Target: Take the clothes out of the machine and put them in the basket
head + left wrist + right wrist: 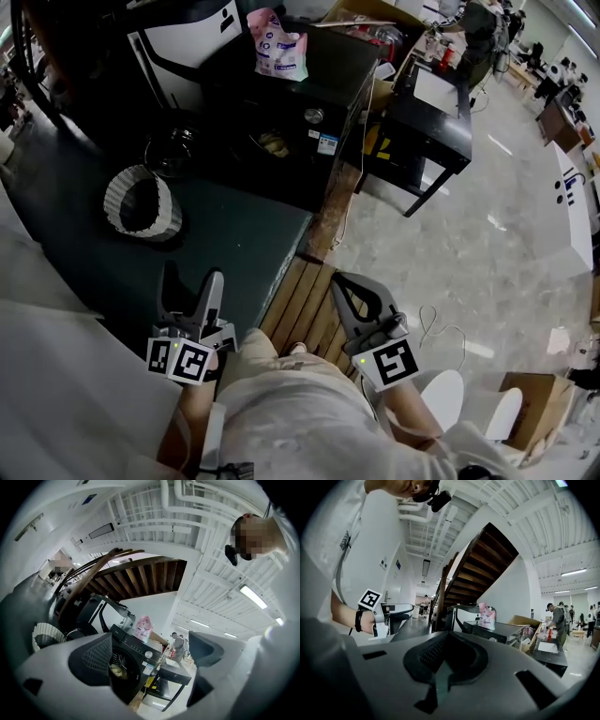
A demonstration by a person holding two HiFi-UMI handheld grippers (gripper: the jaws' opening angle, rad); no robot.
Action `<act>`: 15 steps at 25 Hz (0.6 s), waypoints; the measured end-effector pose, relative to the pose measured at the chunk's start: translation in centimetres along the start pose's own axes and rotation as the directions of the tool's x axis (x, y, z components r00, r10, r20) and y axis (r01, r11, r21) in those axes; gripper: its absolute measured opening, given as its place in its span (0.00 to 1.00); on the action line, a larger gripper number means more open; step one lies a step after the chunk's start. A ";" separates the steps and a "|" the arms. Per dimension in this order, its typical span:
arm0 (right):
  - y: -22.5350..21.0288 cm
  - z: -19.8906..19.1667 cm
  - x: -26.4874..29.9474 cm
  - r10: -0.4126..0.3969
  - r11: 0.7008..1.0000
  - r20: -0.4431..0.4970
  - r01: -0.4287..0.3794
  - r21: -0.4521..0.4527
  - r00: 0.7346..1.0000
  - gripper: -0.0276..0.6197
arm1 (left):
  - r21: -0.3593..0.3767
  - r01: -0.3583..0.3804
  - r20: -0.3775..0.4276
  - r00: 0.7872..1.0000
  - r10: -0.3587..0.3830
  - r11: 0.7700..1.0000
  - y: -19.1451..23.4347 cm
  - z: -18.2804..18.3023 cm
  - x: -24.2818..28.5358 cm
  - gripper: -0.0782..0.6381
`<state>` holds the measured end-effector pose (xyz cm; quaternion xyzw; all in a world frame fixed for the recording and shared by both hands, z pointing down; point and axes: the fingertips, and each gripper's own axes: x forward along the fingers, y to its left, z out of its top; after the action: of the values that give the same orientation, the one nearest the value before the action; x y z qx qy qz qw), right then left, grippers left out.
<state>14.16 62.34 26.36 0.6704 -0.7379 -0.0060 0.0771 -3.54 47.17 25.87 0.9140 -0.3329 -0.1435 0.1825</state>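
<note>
Presently, the clothes [117, 668] are inside the machine [281, 122]. In the left gripper view they show as a pale, yellowish, crumpled bundle low in the round drum opening. In the head view only a small pale patch is visible at the machine's front. Whether there is one garment or several cannot be told.

The machine is black, with a pink bag [278, 45] standing on its top. The basket [127, 211] is white with a ribbed wall. It stands upright on the dark floor, left of the machine and apart from it. Its inside looks dark, and what it holds cannot be made out.

The left gripper [192, 281] has its fingers spread wide with nothing between them. It points toward the machine and is well short of it. The right gripper [339, 284] has its fingers closed together on nothing. It is held over the wooden slats [305, 305], beside the left gripper. Neither gripper touches the clothes, the machine or the basket.
</note>
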 end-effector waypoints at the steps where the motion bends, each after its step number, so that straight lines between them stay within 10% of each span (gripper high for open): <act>1: -0.1 -0.1 0.2 0.006 1.000 0.001 -0.006 0.004 1.000 0.06 | 0.007 -0.008 0.001 1.000 0.008 1.000 0.1 0.1 0.0 0.80; 15: -1.2 -0.8 11.7 0.095 0.995 -0.042 -0.094 0.010 0.995 0.06 | -0.013 -0.096 -0.008 0.995 0.096 0.995 8.9 0.6 5.4 0.80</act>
<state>14.45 50.68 28.29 0.6350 -0.7670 0.0150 0.0903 -4.75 37.18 28.38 0.8962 -0.3748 -0.1331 0.1966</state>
